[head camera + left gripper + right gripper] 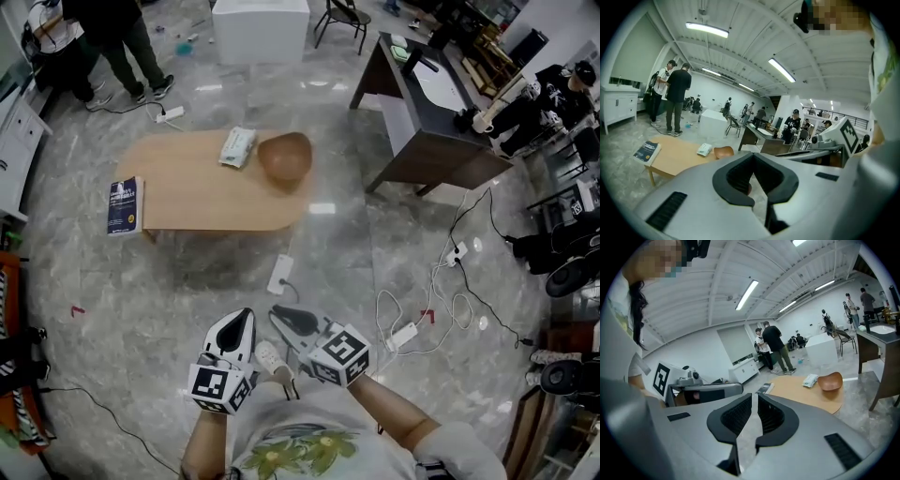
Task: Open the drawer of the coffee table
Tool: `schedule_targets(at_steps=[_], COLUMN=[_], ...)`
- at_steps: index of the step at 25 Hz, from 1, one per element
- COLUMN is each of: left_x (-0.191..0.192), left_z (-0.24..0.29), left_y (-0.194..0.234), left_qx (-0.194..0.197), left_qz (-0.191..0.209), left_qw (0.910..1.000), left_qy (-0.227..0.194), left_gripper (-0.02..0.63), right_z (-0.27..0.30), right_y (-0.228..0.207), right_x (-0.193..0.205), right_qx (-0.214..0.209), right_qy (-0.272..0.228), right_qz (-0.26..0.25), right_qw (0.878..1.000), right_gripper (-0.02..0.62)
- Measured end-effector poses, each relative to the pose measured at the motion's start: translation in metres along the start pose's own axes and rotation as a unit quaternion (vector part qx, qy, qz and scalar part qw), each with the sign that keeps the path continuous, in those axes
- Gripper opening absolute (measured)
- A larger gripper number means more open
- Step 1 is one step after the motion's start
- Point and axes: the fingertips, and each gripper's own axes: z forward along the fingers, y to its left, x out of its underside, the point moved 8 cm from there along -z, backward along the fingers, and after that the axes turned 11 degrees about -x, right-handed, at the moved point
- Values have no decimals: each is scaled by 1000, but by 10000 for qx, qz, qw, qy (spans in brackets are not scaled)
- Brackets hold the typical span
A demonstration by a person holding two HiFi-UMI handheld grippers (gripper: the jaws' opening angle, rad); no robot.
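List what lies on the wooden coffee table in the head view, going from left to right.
blue book → white packet → brown bowl, all on top of the coffee table.

readable text: none | dark book (125, 205) cover: white print, too small to read

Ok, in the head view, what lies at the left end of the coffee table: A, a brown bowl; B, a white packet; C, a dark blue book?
C: the dark blue book lies at the left end of the coffee table.
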Motion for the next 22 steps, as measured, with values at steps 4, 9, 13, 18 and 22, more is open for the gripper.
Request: schedule_targets(at_steps=[4, 9, 13, 18, 22], left_x=[-1, -3, 8, 34, 61], left_z=[19, 48, 72, 97, 112], left_y=[-4, -9, -13, -5, 4], left_qx=[210, -21, -47, -152, -200], left_qz=[-397, -66, -14, -186, -250], left_qw=[9989, 10000, 10000, 9996, 9991], left_qy=[-113, -64, 73, 165, 289], left_gripper=[9, 9, 9, 9, 9], right_z=[6, 11, 17, 27, 37], right_y=[-25, -50, -72, -102, -121], right_x=[-7, -17, -8, 14, 36], right_qx=[-238, -329, -388, -495, -611], right_qy=[108, 178, 301, 339, 432], right_qz=[-72, -48, 42, 169, 212], right_qw=[9996, 9993, 9988, 9981, 9970], right_gripper=[23, 23, 23, 23, 23])
